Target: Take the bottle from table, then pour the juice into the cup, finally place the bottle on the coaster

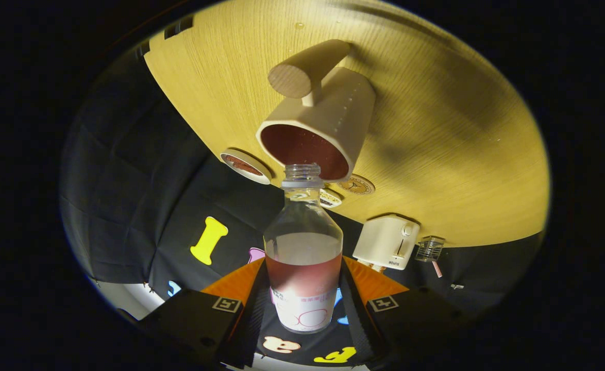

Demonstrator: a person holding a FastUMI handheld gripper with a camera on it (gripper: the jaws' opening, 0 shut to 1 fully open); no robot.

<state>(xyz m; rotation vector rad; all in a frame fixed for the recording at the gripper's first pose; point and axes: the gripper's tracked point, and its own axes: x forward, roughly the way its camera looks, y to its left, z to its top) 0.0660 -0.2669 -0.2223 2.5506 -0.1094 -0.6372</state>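
While you hold the bottle [303, 257] clamped between the two fingers [248, 304] of the gripper [302, 304], its long axis runs straight ahead of them, with the uncapped mouth pointing at the cup [317, 123]. The fingers are narrow, one pressing on each side of the bottle's lower body near the label. The wooden table [436, 154] appears overhead and the red juice has settled toward the label end, so you seem to have the bottle tipped well over for the pour.

The bottle's mouth sits just at the cup's near rim, and the cup already shows red inside. The relation to watch is that line from mouth to rim: keep the neck aimed into the opening, not short of it. Just beside the cup lies a round coaster [245, 166]; a white boxy object [386, 242] sits farther from the cup, well apart.
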